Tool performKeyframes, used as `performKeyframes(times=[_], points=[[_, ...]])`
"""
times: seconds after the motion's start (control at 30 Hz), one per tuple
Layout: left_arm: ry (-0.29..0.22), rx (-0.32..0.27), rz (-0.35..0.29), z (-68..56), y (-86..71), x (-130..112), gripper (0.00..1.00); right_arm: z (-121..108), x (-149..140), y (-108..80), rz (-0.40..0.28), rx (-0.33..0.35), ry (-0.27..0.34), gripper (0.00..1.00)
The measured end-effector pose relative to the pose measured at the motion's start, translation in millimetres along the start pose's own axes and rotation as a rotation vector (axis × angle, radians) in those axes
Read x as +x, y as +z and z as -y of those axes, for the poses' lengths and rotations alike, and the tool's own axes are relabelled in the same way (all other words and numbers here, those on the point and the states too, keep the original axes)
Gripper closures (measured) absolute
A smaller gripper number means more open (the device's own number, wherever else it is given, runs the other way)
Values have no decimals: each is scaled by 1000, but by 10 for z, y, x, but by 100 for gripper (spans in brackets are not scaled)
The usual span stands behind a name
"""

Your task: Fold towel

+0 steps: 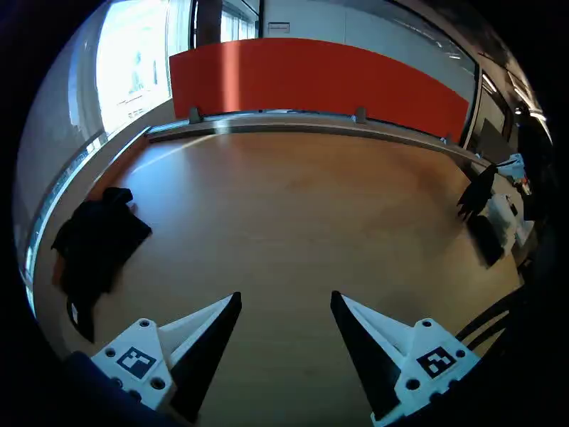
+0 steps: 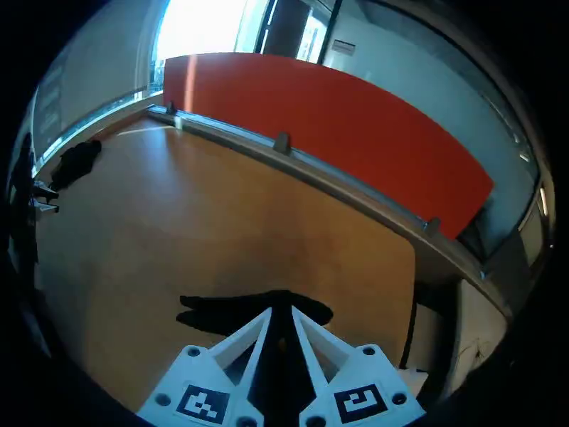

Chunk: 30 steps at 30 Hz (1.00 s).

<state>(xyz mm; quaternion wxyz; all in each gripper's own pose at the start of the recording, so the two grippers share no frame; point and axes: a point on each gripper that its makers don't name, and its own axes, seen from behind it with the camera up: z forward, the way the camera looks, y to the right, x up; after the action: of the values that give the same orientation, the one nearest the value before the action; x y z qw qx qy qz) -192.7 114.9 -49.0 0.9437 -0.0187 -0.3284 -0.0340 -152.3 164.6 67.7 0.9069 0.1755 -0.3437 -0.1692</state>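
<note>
1. The smooth, light-brown wooden table (image 1: 299, 213) has a faint sheen. A grey metal rail (image 1: 284, 125) runs along its far edge.
2. Behind the rail stands a flat, matte orange partition panel (image 1: 320, 78), curved by the lens.
3. The left gripper (image 1: 285, 295) has white plastic fingers with black wedge-shaped inner faces. They stand wide apart over bare wood, with nothing between them.
4. In the right gripper view, the right gripper (image 2: 281, 310) has its fingers drawn almost together. A dark strip of the soft black cloth towel (image 2: 220, 313) is pinched in the narrow gap between them.
5. The rest of the towel spreads just past the fingertips as a flat, ragged-edged patch near the table's right edge. Its weave and folds are too dark to read.
6. In the left gripper view the same towel appears as a limp, pointed black shape at the table's right edge. The white gripper body behind it is partly cut off.
7. A second crumpled black fabric heap (image 1: 99, 242) lies at the table's left edge, well apart from the towel. Its near end blurs into shadow.
8. A bright window (image 1: 131, 64) is overexposed, so no detail shows beyond it.
</note>
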Motion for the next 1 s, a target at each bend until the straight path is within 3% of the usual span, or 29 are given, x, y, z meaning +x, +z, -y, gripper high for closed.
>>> performKeyframes(times=[0.3, 0.63, 1.0], points=[[5, -11, 0, -62, -5, -6, 7, -57, -374, -218, 37, -26, 25, 96], [21, -24, -3, -144, -43, -17, 7, -56, -1038, -473, 113, -66, 89, 96], [32, -20, -1, -137, -104, -71, 7, -15, -1650, -589, 190, -91, 171, 96]])
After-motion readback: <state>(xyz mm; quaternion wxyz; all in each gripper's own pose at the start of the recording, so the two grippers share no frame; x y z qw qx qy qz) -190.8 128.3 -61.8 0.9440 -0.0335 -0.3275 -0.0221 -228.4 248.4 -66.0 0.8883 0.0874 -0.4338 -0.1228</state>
